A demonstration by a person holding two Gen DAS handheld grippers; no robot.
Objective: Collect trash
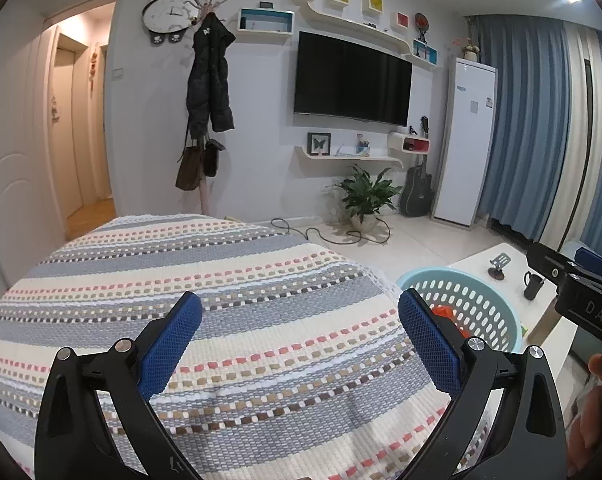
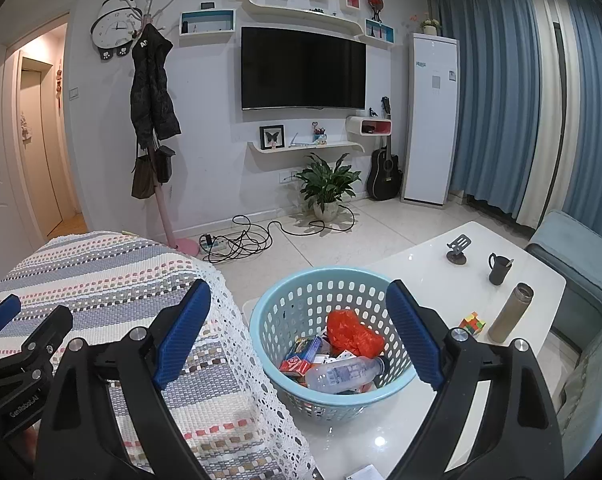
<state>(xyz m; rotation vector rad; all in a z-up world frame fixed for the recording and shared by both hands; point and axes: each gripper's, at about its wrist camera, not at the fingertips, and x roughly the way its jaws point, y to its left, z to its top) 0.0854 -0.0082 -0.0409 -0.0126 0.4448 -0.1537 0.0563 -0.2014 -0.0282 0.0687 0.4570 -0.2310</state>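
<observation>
Both claws spread, empty: left claw [image 1: 299, 344] over striped cover [image 1: 221, 300], right claw [image 2: 299, 334] over blue basket [image 2: 275, 324] on white surface [image 2: 441, 280]. Basket holds red bag [image 2: 353, 334], plastic bottle [image 2: 343, 374], cartons. Collection looks near done; next: scan for leftovers.
</observation>
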